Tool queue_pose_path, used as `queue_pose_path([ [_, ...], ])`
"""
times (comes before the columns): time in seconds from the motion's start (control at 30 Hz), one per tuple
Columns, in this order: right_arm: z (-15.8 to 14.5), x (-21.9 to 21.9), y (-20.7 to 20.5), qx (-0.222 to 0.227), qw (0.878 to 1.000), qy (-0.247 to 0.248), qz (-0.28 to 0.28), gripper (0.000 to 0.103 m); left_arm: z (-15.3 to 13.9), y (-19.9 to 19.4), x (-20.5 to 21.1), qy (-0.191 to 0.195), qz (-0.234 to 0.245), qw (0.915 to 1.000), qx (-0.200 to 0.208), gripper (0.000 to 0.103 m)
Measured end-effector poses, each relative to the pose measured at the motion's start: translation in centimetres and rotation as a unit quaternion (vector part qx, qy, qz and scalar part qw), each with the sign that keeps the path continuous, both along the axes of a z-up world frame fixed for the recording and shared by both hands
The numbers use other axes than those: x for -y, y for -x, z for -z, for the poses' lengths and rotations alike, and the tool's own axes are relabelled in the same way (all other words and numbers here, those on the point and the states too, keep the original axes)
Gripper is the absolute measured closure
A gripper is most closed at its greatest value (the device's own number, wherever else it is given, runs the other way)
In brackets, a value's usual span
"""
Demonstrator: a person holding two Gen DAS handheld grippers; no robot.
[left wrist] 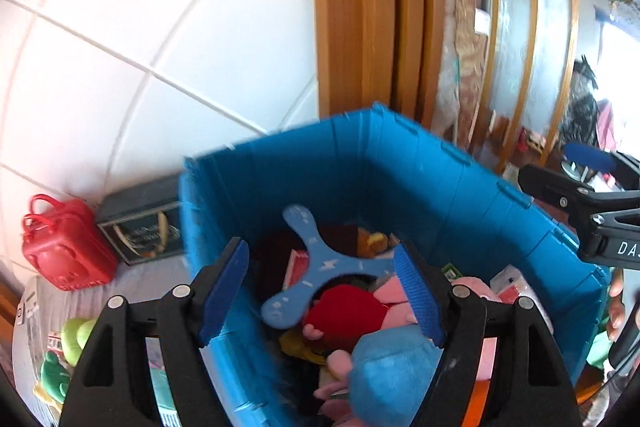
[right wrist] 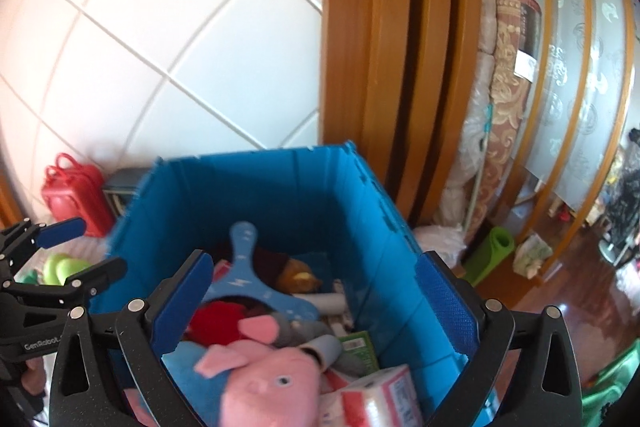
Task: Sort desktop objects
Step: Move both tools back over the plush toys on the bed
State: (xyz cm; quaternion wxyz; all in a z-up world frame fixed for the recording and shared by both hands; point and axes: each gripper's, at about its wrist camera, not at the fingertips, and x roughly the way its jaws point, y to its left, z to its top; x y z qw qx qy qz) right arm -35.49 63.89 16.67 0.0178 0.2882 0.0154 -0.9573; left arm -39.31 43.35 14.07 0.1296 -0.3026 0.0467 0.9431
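A blue plastic bin holds several toys. A light blue three-armed boomerang lies on top, with a red plush and a pink pig plush in blue clothes beside it. A wrapped tissue pack and a green box lie at the near right. My left gripper hovers open over the bin's left wall, holding nothing. My right gripper stands wide open above the toys, also empty. Each gripper shows in the other's view, right gripper and left gripper.
A red case with handles and a dark box stand against the white tiled wall left of the bin. Green toys lie nearer. A wooden door frame, a rolled carpet and a green mat roll are to the right.
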Motion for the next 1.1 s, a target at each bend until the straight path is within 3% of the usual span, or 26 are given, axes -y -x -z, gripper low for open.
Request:
queue_pose_path([
  [0.2,-2.3,3.0,-4.3,-0.040,0.999,0.026,-0.023,0.000,-0.8,-3.4,5.8,-0.045,-0.009,0.9988,-0.018,0.028],
  [0.33,-3.4,6.4,-7.5,-0.065,0.996,0.050,-0.043,0.000,0.4,-5.8,11.2,-0.028,-0.036,0.9985,-0.029,0.028],
  [0.6,-3.0,18.0,-11.5,-0.087,0.989,0.084,-0.084,0.000,5.9,-10.3,26.2,0.008,-0.089,0.9959,0.013,0.028],
  [0.8,0.6,27.1,-11.8,-0.067,0.991,0.081,-0.083,0.000,11.5,-12.4,36.1,0.020,-0.100,0.9942,0.033,0.028],
  [0.93,4.4,32.1,-11.2,-0.045,0.992,0.080,-0.084,0.000,14.9,-11.9,40.0,0.043,-0.099,0.9930,0.049,0.028],
  [1.1,10.8,35.8,-9.3,0.004,0.992,0.109,-0.062,0.000,19.5,-9.4,42.9,0.046,-0.064,0.9944,0.070,0.028],
])
